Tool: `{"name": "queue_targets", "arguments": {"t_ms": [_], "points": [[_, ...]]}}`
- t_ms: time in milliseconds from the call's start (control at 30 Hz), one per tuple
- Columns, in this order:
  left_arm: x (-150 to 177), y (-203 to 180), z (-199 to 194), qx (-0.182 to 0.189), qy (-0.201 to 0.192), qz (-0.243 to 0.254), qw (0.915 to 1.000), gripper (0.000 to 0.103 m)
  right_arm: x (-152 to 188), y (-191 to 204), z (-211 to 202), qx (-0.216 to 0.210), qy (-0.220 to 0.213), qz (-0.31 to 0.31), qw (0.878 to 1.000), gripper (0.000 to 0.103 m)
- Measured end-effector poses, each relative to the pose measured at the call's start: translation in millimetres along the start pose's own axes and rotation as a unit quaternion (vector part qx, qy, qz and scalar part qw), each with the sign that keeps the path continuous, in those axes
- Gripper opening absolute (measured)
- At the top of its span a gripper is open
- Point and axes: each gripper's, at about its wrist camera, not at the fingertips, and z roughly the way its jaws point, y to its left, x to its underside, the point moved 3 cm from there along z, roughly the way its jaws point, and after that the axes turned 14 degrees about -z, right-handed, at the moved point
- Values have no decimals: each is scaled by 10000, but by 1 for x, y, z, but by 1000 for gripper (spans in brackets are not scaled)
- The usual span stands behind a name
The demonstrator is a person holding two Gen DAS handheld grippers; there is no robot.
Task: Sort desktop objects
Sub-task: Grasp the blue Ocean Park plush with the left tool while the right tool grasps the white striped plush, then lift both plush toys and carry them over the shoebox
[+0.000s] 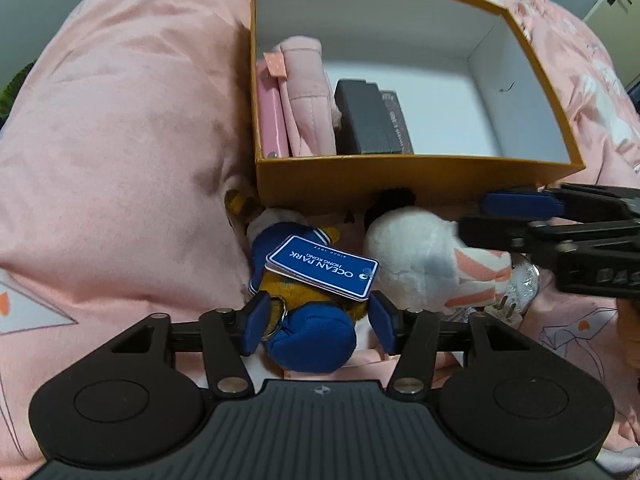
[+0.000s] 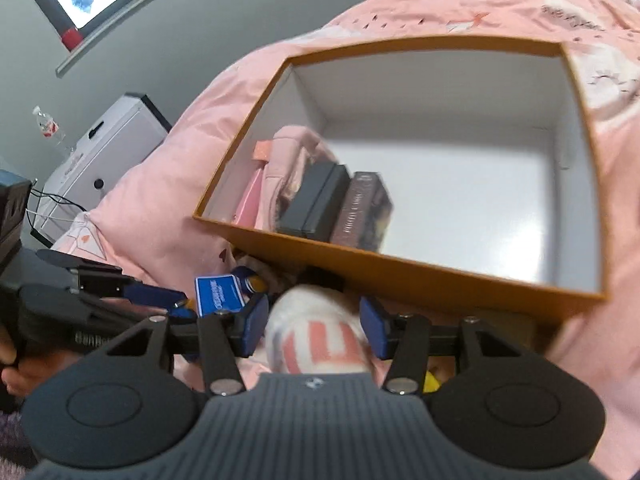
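A brown plush toy in a blue outfit [image 1: 312, 332] lies on the bedding with an "Ocean Park" tag [image 1: 322, 266] on it. My left gripper [image 1: 320, 322] stands open around its blue end, with a small gap at the right pad. Beside it lies a white plush with pink stripes [image 1: 420, 264] [image 2: 320, 340]. My right gripper [image 2: 316, 328] [image 1: 474, 218] is open just over it, the plush showing between its blue pads. Behind both stands an orange box [image 1: 416, 176] [image 2: 440, 276] holding a pink plush item [image 1: 308, 92], a black box [image 1: 360, 120] and a dark patterned box [image 2: 360, 212].
Rumpled pink bedding [image 1: 120, 140] lies under everything. A clear shiny object [image 1: 520, 288] sits right of the white plush. A white cabinet [image 2: 100, 148], a water bottle [image 2: 48, 126] and cables stand off the bed at the left. A hand [image 2: 12, 372] holds the left gripper [image 2: 176, 300].
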Motion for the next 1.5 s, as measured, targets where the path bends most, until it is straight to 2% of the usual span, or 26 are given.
{"name": "queue_targets", "arguments": {"t_ms": [167, 267, 400, 500, 633, 700, 867, 1100, 1300, 1367, 1433, 1500], "points": [[-5, -4, 10, -249, 181, 83, 9995, 66, 9, 6, 27, 29, 263, -81, 9996, 54], [-6, -6, 17, -410, 300, 127, 9986, 67, 18, 9, 24, 136, 235, -271, 9993, 54], [-8, -11, 23, -591, 356, 246, 9973, 67, 28, 0, 17, 12, 214, -145, 9997, 54], [-9, -14, 27, -664, 385, 293, 9966, 67, 32, -5, 15, -52, 221, -93, 9997, 58], [-7, -15, 33, -741, 396, 288, 9960, 67, 27, 8, 22, 27, 350, -576, 9977, 63], [-5, -15, 34, -754, 362, 258, 9962, 67, 25, 9, 28, 22, 354, -594, 9976, 63], [-1, -12, 32, -702, 245, 64, 9972, 64, 25, 2, 33, -71, 342, -491, 9982, 62], [3, -14, 19, -655, 90, -60, 9978, 61, 44, 6, 14, -97, 387, -616, 9973, 60], [10, -19, 2, -486, -95, -215, 9985, 59, 59, -3, 4, -250, 397, -308, 9984, 57], [10, -18, -6, -363, -139, -375, 9985, 59, 63, -6, -1, -276, 303, -129, 9991, 56], [11, -15, -18, -62, -189, -590, 9981, 58, 66, -7, -6, -277, 224, 4, 9994, 55], [15, -25, -28, 197, -292, -556, 9978, 58, 68, -7, -10, -271, 168, 138, 9994, 54]]}}
